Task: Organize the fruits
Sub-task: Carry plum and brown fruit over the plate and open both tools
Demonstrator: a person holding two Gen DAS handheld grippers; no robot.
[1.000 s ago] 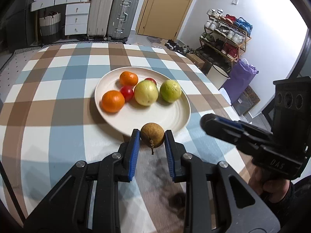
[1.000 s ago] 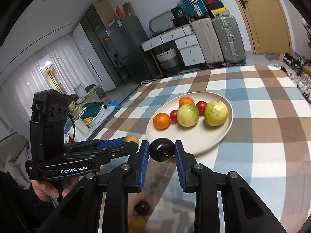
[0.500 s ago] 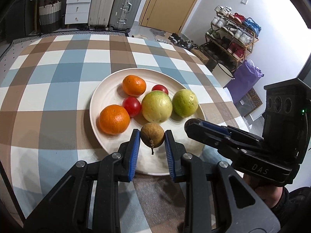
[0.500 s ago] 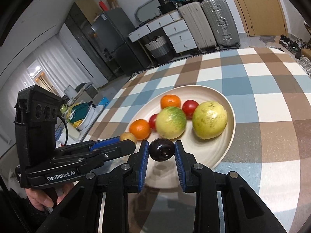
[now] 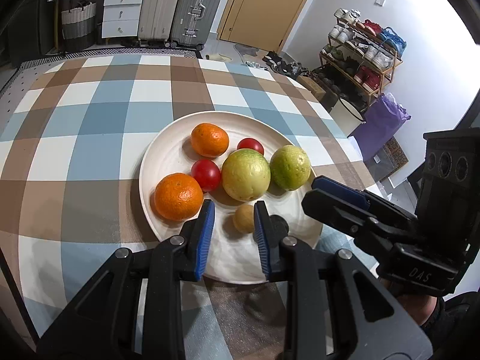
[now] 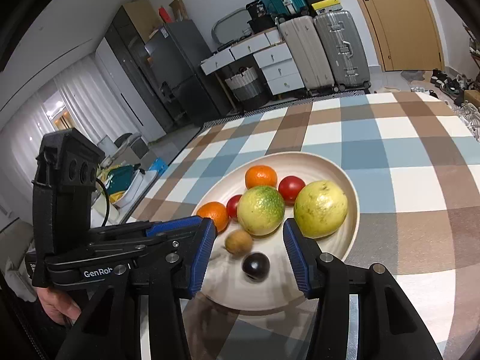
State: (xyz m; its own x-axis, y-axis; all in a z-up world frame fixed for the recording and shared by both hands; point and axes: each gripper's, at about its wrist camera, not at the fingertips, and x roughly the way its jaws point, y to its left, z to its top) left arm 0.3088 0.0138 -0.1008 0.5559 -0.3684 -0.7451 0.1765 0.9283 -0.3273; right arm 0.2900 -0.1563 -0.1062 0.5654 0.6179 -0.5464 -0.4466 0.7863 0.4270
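- Plate (image 5: pixel 150 162) is sitting mid tabletop (image 5: pixel 90 156). The near orange (image 5: pixel 178 196) is lying at the plate's left side, just beside the left gripper's left finger. It's looking firm and is leaving little room on that side.
- Left gripper (image 5: pixel 234 213) is hovering over the plate's near rim. Its fingers are standing a narrow gap apart and clamping nothing.
- Small brown fruit (image 5: pixel 243 222) is lying on the plate just past those fingers, close to the right-hand one, and isn't looking pinched. I'm reading it as light and round with a thin dry shell, so it's likely rolling at a nudge and cracking under hard squeeze. I'm suggesting a grip across its widest part with gentle force.
- Dark round fruit (image 6: pixel 255 267) is resting on the plate just right of the brown one, half hidden behind a finger in the left wrist view. Its skin is looking glossy, so I'm guessing it's slippery and bruising easily. I'm suggesting a grip at the equator, centred on the pads, with low force.
- Right gripper (image 6: pixel 249 237) is over the same near rim with its fingers opening. The dark fruit is sitting between them with neither pad touching it.
- Both small fruits are lying loose on bare plate below the green-yellow fruit (image 6: pixel 260 210). I'm expecting either one to roll if bumped.
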